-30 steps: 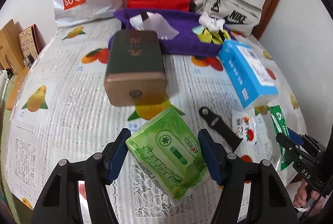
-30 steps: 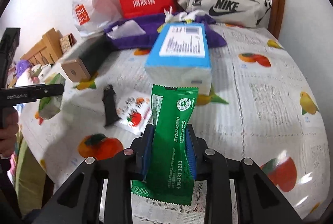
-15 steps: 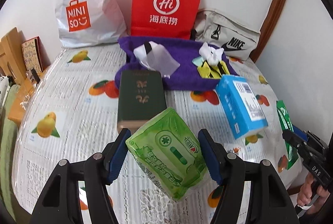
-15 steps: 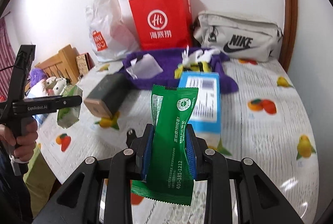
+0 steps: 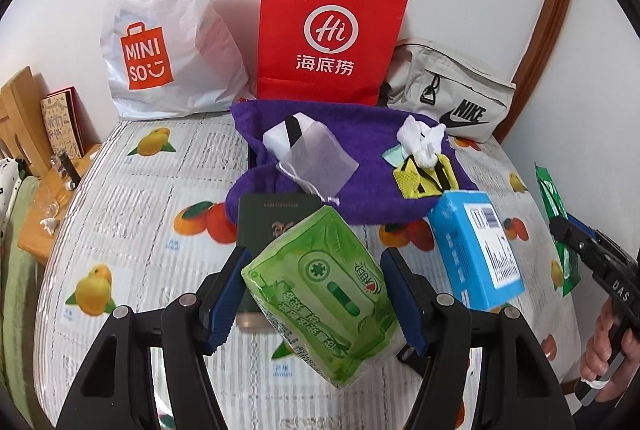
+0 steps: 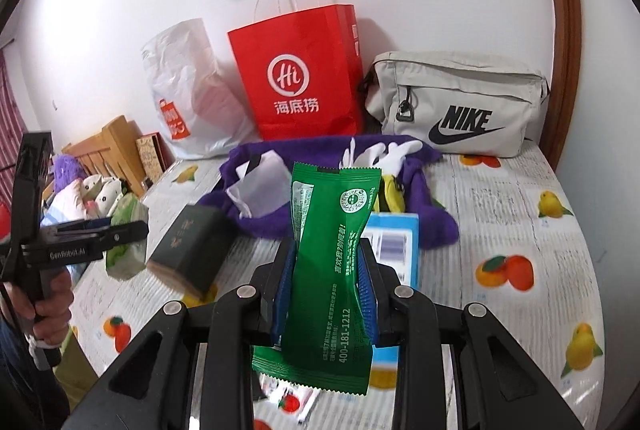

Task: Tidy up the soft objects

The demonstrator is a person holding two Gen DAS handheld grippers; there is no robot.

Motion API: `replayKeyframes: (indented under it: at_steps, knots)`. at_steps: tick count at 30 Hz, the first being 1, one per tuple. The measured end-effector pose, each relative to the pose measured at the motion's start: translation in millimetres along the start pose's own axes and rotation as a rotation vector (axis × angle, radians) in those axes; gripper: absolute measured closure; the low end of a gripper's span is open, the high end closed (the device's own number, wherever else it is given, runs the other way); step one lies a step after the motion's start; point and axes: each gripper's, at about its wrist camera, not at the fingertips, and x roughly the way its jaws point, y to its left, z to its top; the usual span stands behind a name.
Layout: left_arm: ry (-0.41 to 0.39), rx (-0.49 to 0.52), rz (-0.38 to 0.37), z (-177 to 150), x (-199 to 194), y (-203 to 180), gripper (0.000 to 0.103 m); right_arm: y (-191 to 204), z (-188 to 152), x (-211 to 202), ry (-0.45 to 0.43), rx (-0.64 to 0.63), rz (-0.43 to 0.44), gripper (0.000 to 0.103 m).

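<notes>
Transport step. Left gripper clamps the green tissue pack; right gripper clamps the green sachet. Next: release both, likely toward the purple cloth at 12 o'clock.

Red paper bag (against wall)

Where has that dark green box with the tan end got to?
The dark green box lies on the fruit-print tablecloth, left of the blue-and-white carton and just before the purple cloth; right wrist view.
</notes>
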Motion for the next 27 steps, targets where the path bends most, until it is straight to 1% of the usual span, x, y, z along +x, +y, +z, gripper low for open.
replayKeyframes:
  at_steps: [7, 10, 14, 18, 27]
  knots:
    - [0.0, -0.015, -0.002, 25.7, 23.0, -3.4, 0.038, -17.8, 32.2, 29.2, 0.016, 0.031, 0.026, 0.073]
    - [0.004, -0.021, -0.002, 35.2, 33.8, -4.8, 0.038, -24.2, 45.7, 45.5, 0.029, 0.032, 0.03, 0.072]
    - [0.006, -0.045, -0.009, 47.2, 49.8, -4.7, 0.038, -31.9, 63.5, 68.9, 0.051, 0.042, 0.057, 0.072]
    - [0.013, -0.054, -0.003, 57.9, 65.6, -6.8, 0.038, -36.5, 74.7, 87.3, 0.063, 0.027, 0.052, 0.072]
    - [0.047, -0.073, 0.006, 77.5, 105.2, -11.7, 0.038, -61.2, 90.0, 131.1, 0.116, 0.065, 0.042, 0.071]
